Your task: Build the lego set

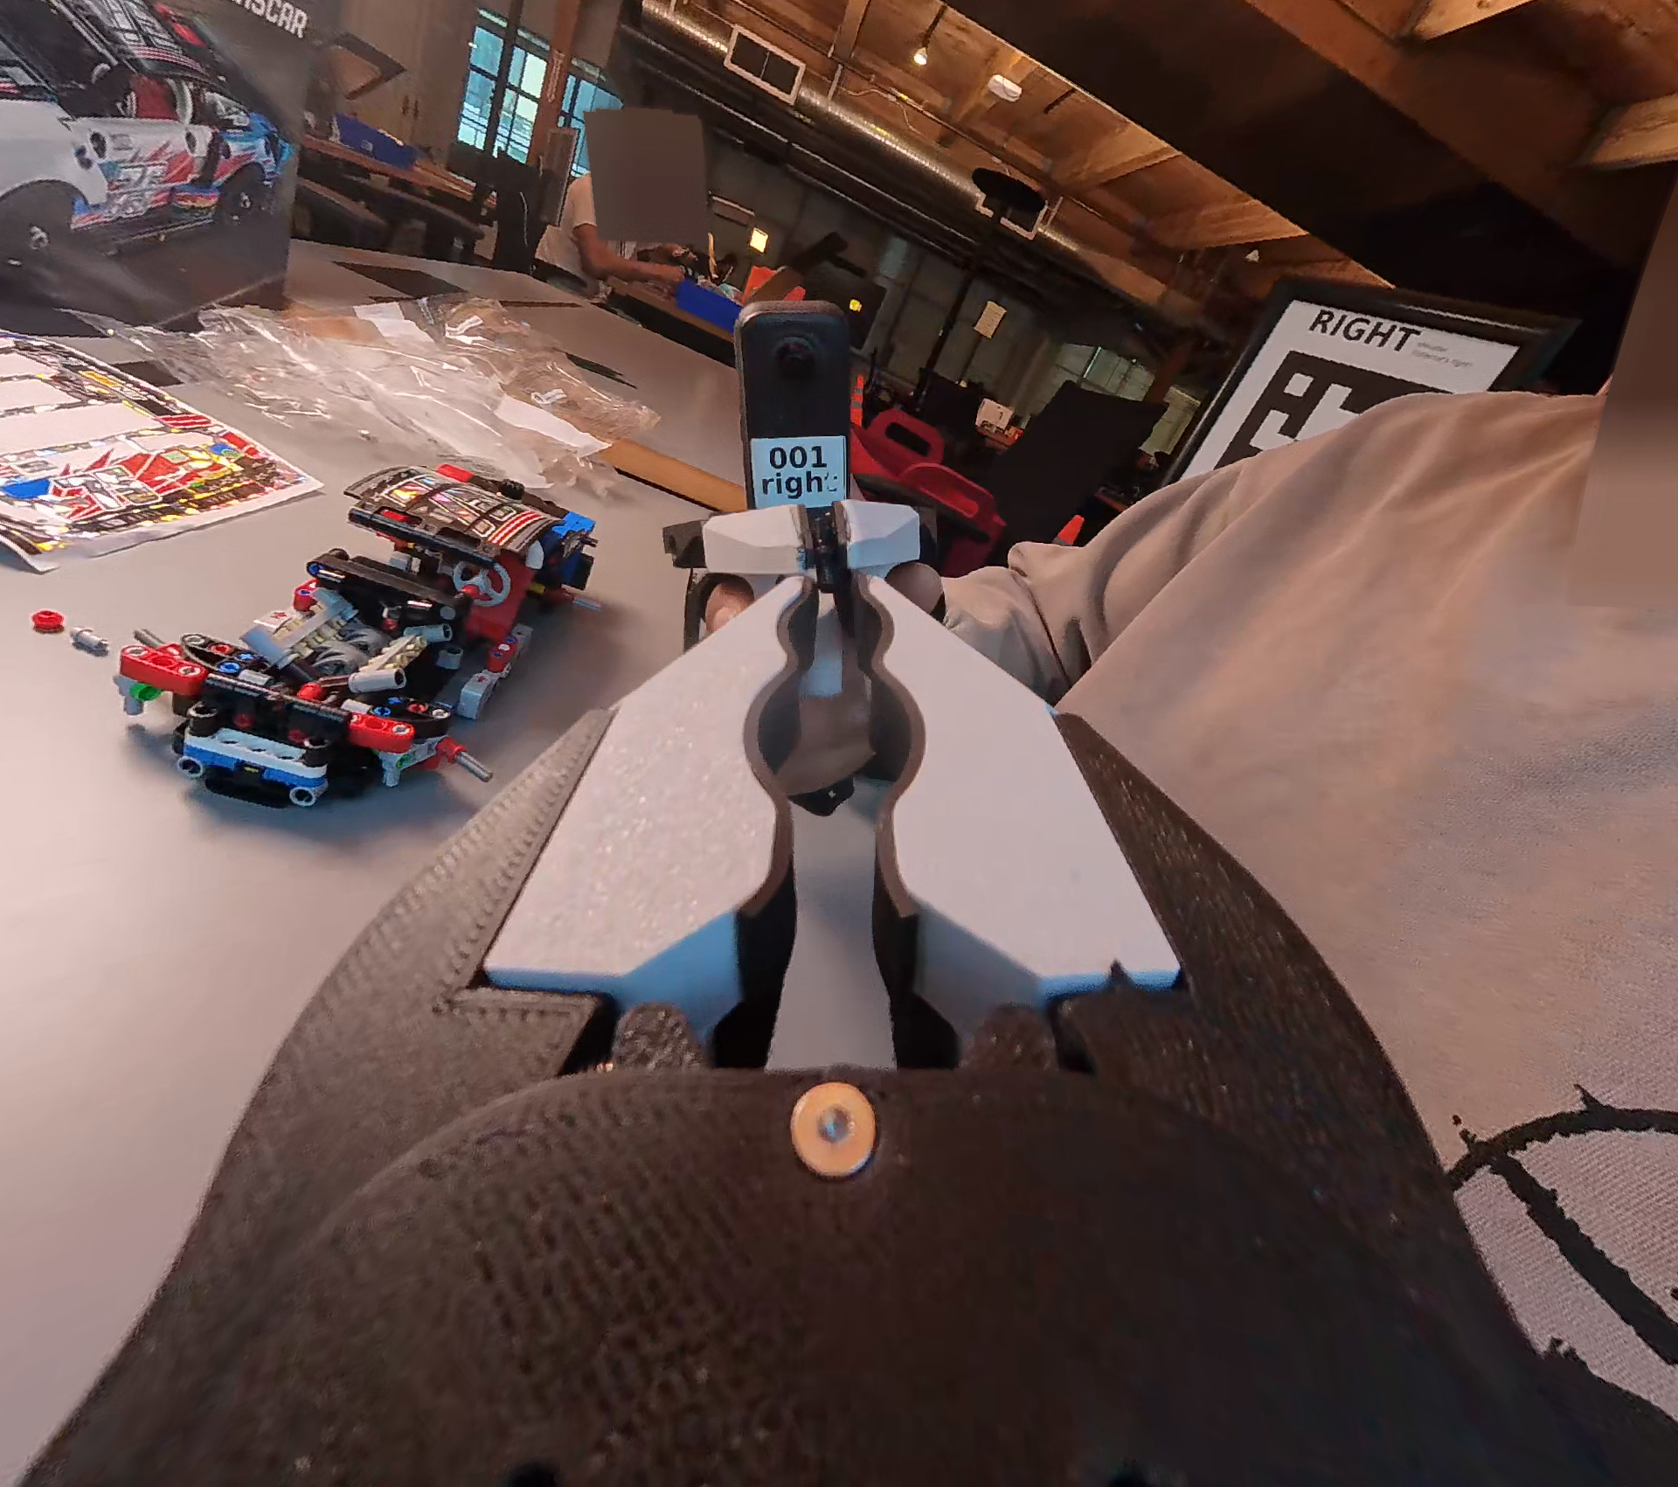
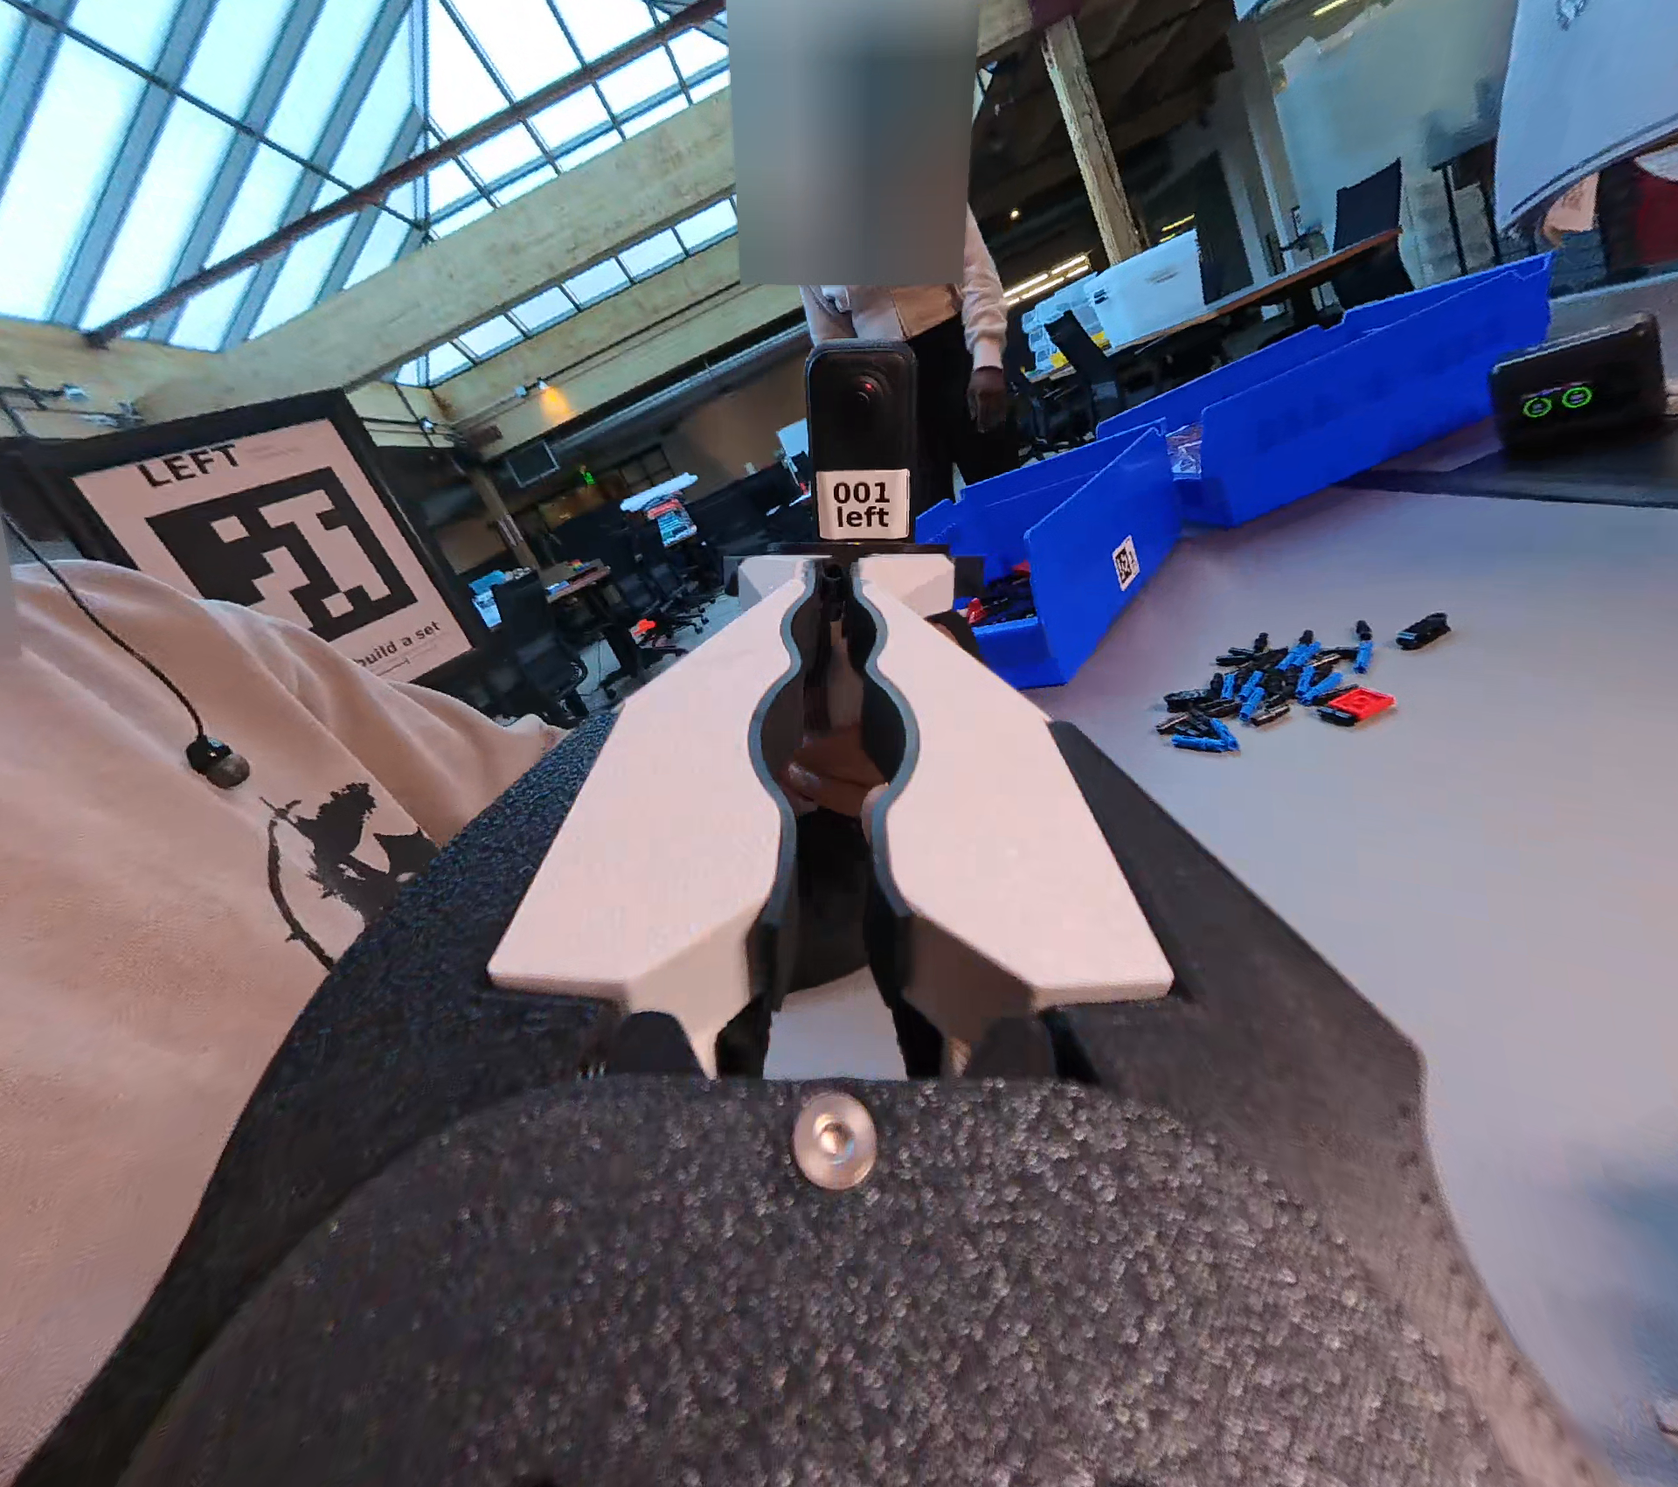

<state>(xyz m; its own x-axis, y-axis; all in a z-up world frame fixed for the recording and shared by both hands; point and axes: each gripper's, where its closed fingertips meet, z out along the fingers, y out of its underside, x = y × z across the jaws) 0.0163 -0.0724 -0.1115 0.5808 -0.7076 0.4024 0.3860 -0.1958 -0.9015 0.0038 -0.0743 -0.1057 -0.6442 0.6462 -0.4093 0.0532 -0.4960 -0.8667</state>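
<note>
Two hand-held tools face each other tip to tip above a grey tabletop point(image 1: 136, 944). In the left wrist view, the left tool point(image 1: 831, 590) fills the lower centre of the frame, its fingers nearly closed at the tips; the right tool point(image 1: 822, 544), just beyond at mid-frame, is clenched on a small black piece point(image 1: 828, 553) that stands between the two sets of tips. Whether the left tool also pinches this piece cannot be told. The right wrist view shows the same meeting from the other side, with the right tool point(image 2: 831, 581) in the foreground. At left of centre in the left wrist view lies the partly built toy car point(image 1: 363, 635): frame, engine detail, steering wheel and a decorated roof panel are in place, but no wheels and few body panels are fitted, so the build appears roughly midway. A sticker sheet point(image 1: 118, 453), empty plastic bags point(image 1: 390, 381) and the set's box point(image 1: 136, 108) occupy the upper left. At right of centre in the right wrist view, a heap of black and blue pins point(image 2: 1271, 685) and blue bins point(image 2: 1271, 408) hold parts that remain unused.
</note>
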